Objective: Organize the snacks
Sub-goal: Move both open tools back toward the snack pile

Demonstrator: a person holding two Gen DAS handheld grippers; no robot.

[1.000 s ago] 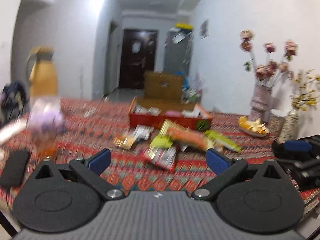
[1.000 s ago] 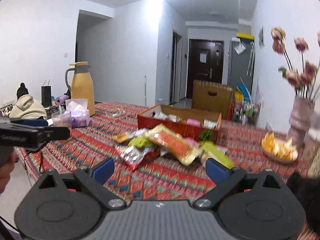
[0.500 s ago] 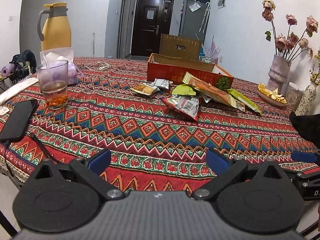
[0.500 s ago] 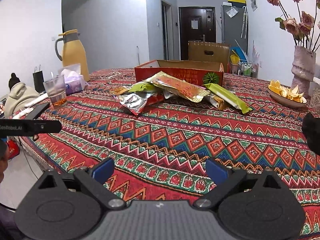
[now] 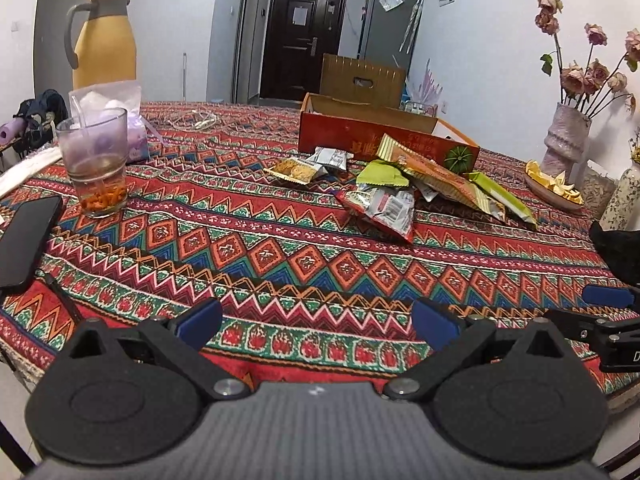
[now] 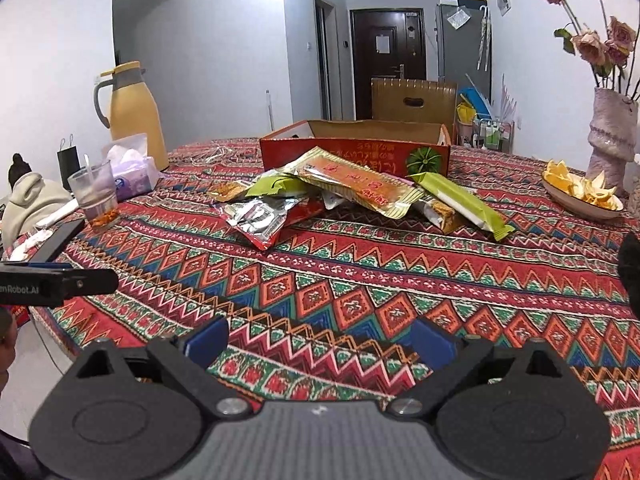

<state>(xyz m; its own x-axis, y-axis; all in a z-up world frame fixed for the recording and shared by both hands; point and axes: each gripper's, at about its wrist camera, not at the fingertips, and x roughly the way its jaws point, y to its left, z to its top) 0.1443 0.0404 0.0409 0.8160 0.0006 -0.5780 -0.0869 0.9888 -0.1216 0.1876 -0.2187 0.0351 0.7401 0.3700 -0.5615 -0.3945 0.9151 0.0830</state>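
Snack packets lie in a loose heap on the bench, just in front of the open red box (image 6: 354,152). Box interior not visible from either view.

Count from the right wrist view, seven packets at least, some overlapped so the total is uncertain:
- one long orange packet (image 6: 352,184), on top, leaning against the box front
- two green: a long one (image 6: 464,204) at right, a smaller one (image 6: 276,186) at left
- one red-and-silver packet (image 6: 264,218), nearest the grippers
- one small yellow-orange packet (image 6: 228,190) at far left
- one brown-orange packet (image 6: 440,212), partly under the long green one
- one small white packet (image 5: 330,156), seen in the left wrist view beside the box

Left gripper (image 5: 316,322): jaws spread, empty, over the near bench edge. Right gripper (image 6: 320,340): jaws spread, empty, likewise at the near edge. Both well apart from the heap.

Step, as judged: approach, no packet taken yet. Next move calls for reaching forward across the cloth to the red-and-silver packet, the closest and uncovered, and pinching a flat edge; foil likely slippery.

Also on the bench: one glass (image 5: 94,160), one yellow jug (image 5: 104,40), one phone (image 5: 26,240), one dish of peel (image 6: 582,194).
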